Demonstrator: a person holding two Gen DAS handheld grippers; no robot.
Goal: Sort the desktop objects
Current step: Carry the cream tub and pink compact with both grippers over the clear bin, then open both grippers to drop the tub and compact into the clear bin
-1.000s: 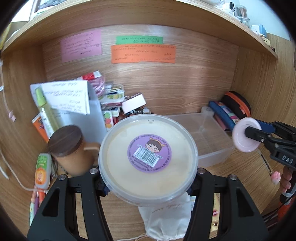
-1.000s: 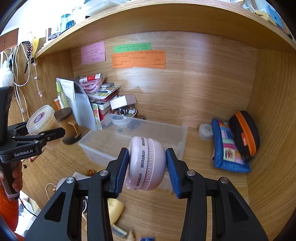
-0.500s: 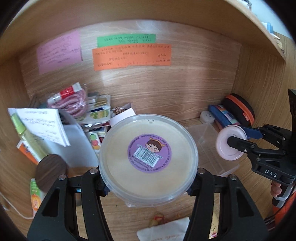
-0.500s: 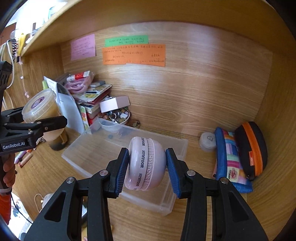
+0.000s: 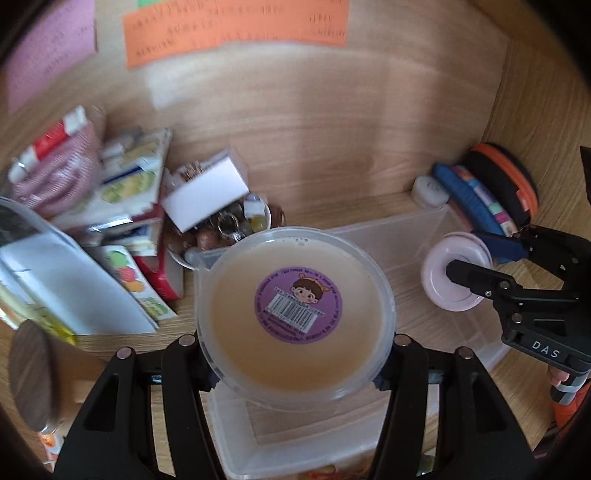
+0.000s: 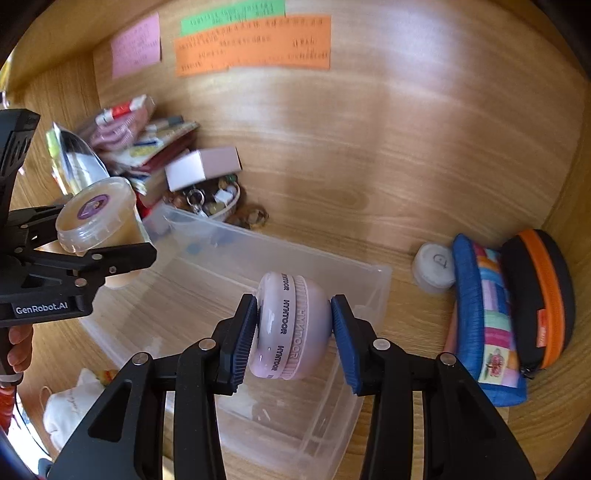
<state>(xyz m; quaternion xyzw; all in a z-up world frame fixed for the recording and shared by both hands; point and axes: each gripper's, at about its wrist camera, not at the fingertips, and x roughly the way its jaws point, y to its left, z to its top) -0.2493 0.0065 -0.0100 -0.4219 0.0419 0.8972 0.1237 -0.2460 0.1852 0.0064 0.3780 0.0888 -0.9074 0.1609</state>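
Desktop clutter was mid-sort as two handheld grippers angled downward over one clear plastic bin [image 6: 280, 266] on the wooden worktop [image 6: 406, 206]. The left gripper [image 5: 295, 354] had its jaws clamped on a lidded tub [image 5: 295, 314] of beige contents, its purple barcode sticker [image 5: 298, 303] facing the camera, held above the bin's near-left part. The right gripper [image 6: 293, 328] had its jaws pressed on both flat ends of a pink round case [image 6: 291, 326] printed HYNTOOR, held on its side over the bin.

Three paper notes hung on the back panel at 12 o'clock: one pink [image 6: 136, 45], one green [image 6: 232, 14], one orange [image 6: 253, 44]. Two zip pouches leaned at 3 o'clock, one blue patchwork [image 6: 484, 317] and one black with orange trim [image 6: 539, 295], a small white round tin [image 6: 434, 267] just beside them.

Only the right wrist view showed the tub's tapered side, fingers [image 6: 16, 349] on the left gripper's handle at 9 o'clock and a white cloth bag [image 6: 72, 406] at 8 o'clock. Only the left wrist view showed a dark wooden lid [image 5: 31, 373], blurred, at 8 o'clock. Both showed the book pile [image 6: 155, 147] and a bowl of trinkets [image 6: 218, 201] at 10 o'clock.
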